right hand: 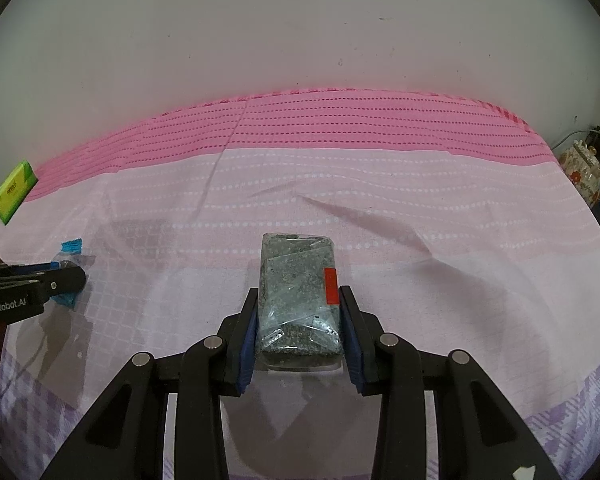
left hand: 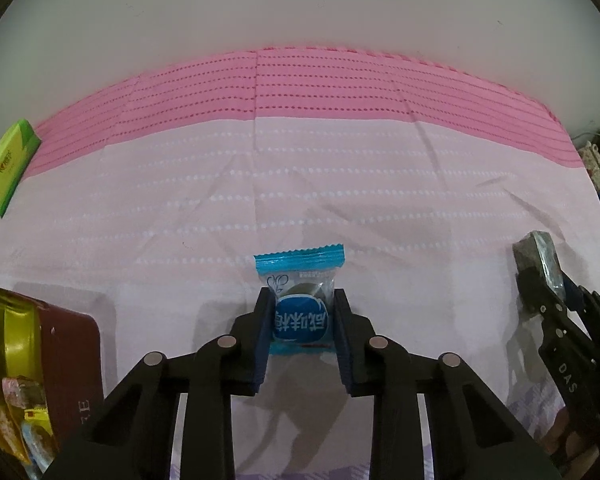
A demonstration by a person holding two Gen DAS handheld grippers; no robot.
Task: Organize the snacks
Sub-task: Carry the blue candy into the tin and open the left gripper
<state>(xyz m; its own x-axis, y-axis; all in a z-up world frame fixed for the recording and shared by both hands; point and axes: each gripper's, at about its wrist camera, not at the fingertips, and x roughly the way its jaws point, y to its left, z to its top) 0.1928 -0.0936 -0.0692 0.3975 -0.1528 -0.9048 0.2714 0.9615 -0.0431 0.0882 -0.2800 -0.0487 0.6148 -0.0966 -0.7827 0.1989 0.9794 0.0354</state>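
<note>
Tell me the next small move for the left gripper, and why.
Probably lift and carry left: the left gripper is shut on the blue snack packet, and the tin holding other snacks sits just left.

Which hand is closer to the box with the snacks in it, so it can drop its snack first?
Left. The left gripper grips the blue candy, and the red box of snacks sits beside it. The right gripper, holding the grey packet, is farther off.
</note>
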